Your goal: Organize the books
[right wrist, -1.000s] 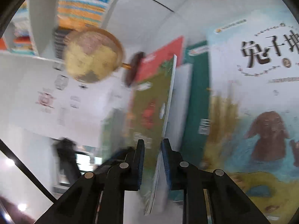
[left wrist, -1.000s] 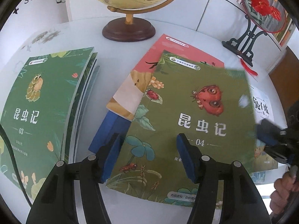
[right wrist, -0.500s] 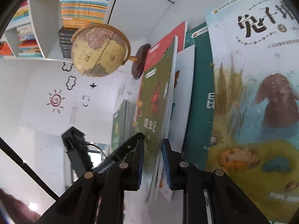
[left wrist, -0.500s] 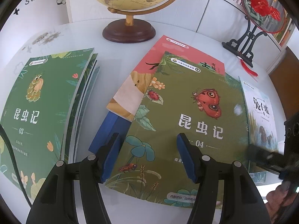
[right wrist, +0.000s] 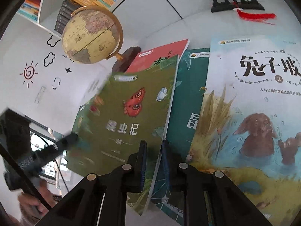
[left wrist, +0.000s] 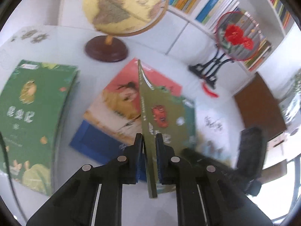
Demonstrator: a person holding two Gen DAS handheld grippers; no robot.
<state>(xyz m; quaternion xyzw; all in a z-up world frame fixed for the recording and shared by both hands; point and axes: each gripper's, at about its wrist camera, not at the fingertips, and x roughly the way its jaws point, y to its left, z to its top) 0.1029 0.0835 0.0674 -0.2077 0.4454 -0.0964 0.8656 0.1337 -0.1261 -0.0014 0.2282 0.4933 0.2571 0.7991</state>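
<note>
Left wrist view, blurred: the left gripper (left wrist: 149, 156) has just clamped onto the olive book (left wrist: 165, 116), seemingly lifted edge-on. Right gripper (right wrist: 153, 162) pinches its edge; globe (right wrist: 92, 34) at eleven o'clock.

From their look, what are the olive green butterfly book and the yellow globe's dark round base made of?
Olive green butterfly book: thin paper with a soft printed cover, apparently smooth; the cover bows where both grippers pinch it. Dark round base of the yellow globe: probably turned wood, stained reddish brown and slightly glossy, though blur leaves moulded plastic possible.
</note>
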